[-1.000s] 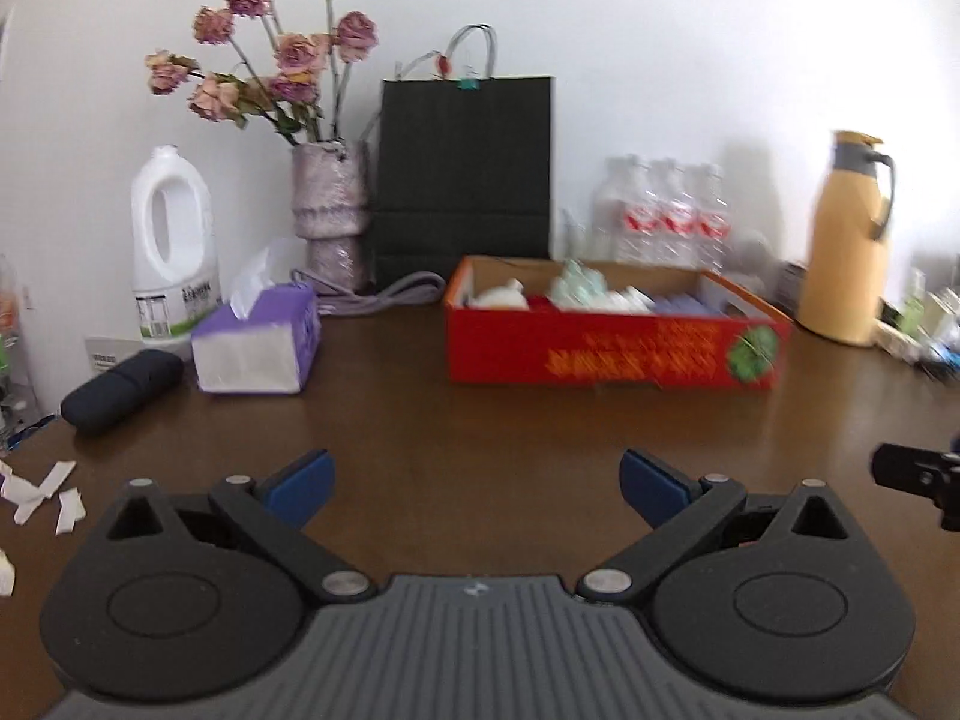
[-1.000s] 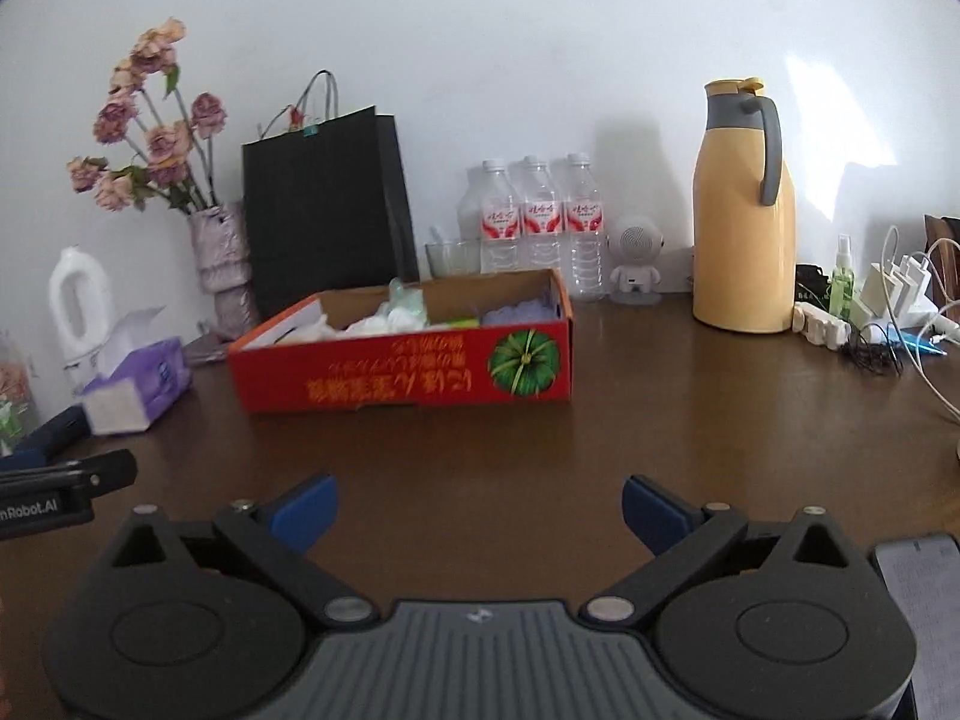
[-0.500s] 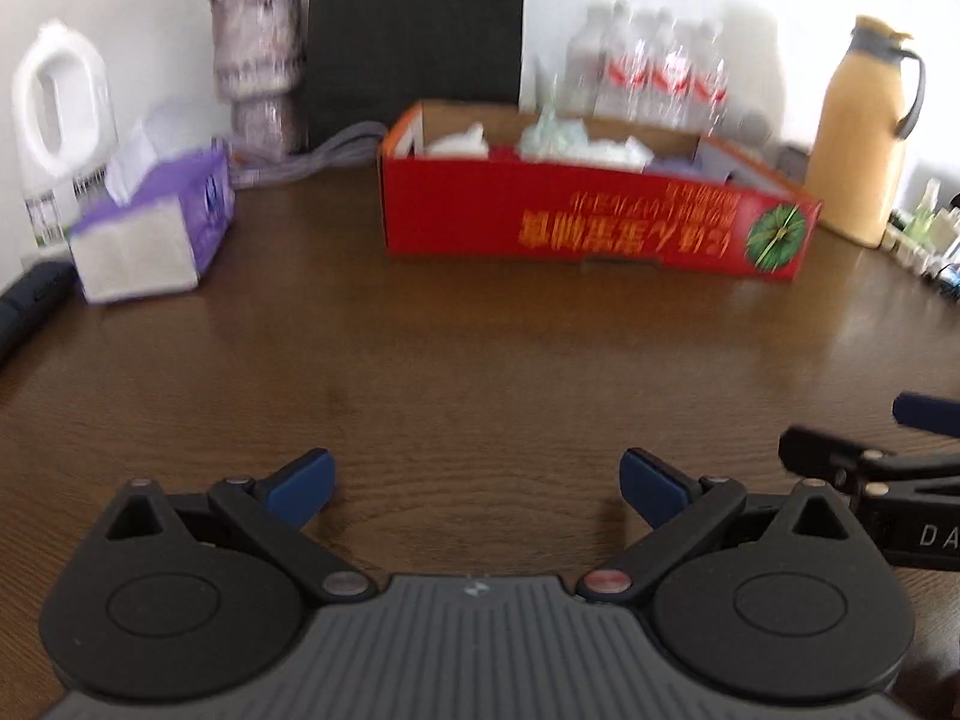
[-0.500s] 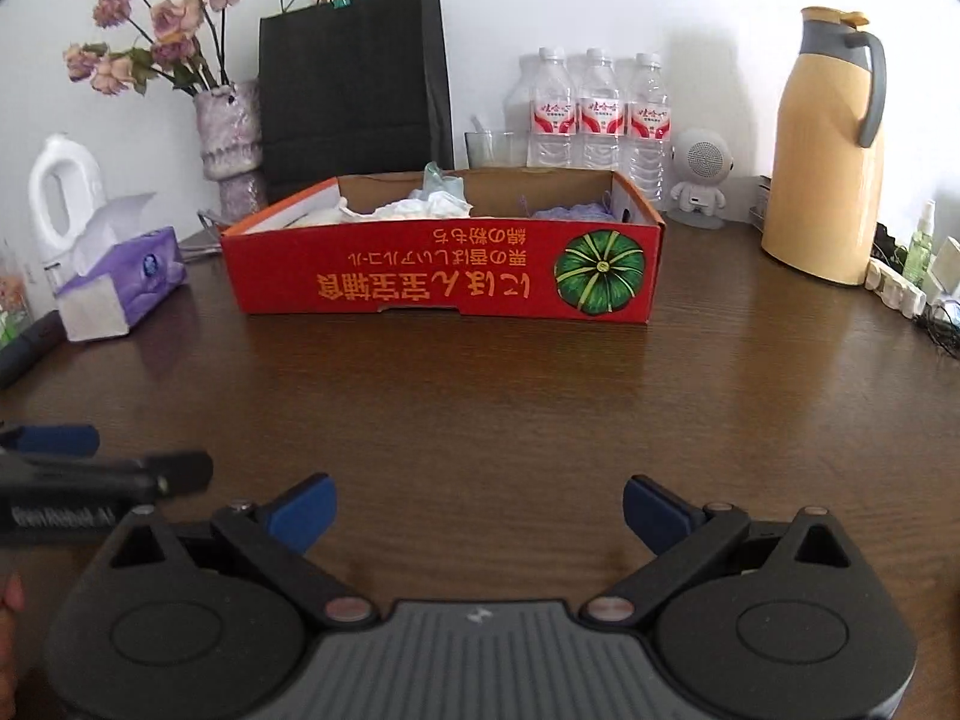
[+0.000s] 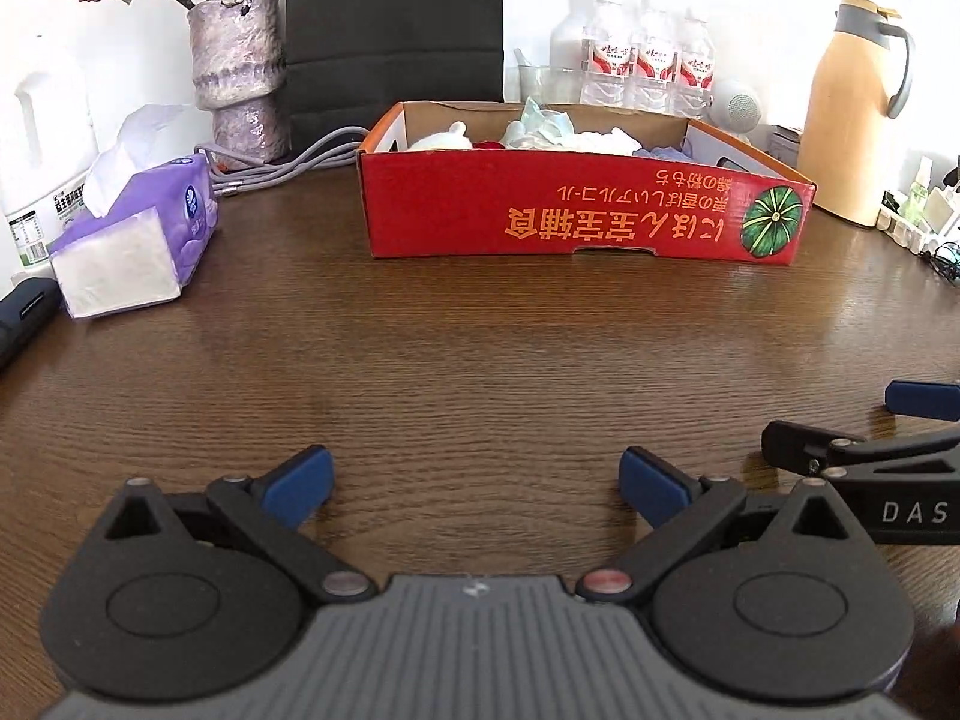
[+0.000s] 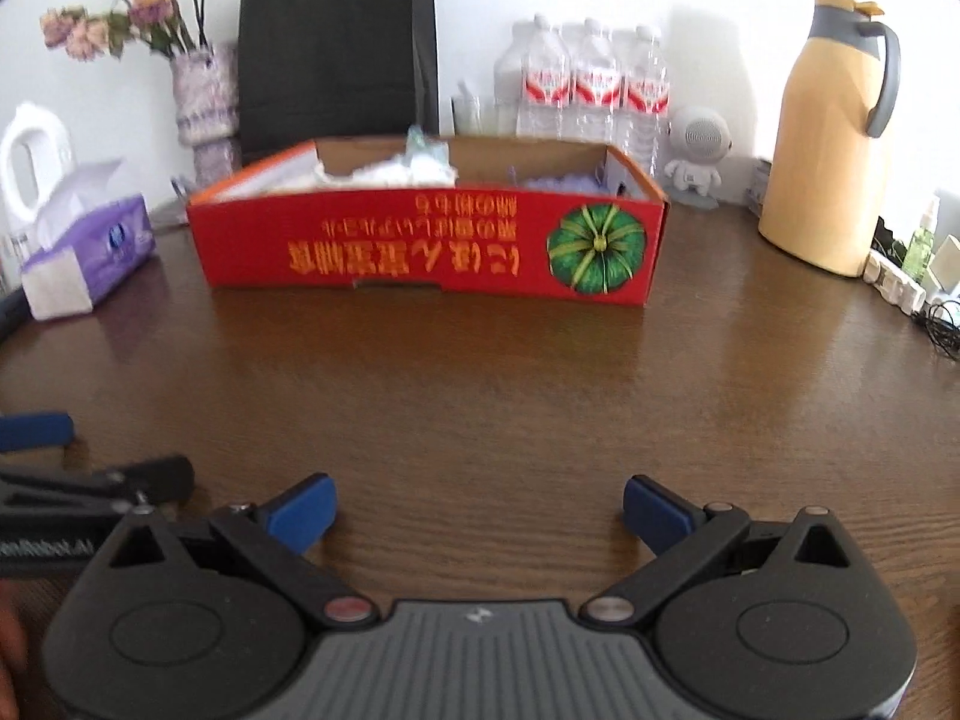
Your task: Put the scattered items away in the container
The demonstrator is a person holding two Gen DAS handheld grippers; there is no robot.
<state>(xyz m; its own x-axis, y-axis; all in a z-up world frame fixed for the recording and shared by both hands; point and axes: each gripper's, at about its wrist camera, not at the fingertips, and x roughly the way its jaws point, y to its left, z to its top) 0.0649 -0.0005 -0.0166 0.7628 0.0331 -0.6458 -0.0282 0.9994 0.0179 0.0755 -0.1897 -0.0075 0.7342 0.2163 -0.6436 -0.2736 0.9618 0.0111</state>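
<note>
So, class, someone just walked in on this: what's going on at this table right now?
A person holds two grippers low over the brown table, side by side, facing the red cardboard box. The left gripper and the right gripper are both open and hold nothing. The box already holds crumpled white and pale items. A purple tissue pack sits to its left, a yellow thermos jug to its right.

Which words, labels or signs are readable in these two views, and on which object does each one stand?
"DAS": white letters on the black body of the right claw, cut off by the left view's edge.
"enRobot.AI": on the black left claw, blurred and cut off in the right view.
Red cardboard box: orange characters, printed upside down; not read.
Water bottles' red labels: too small.
White jug's label: too small.
</note>
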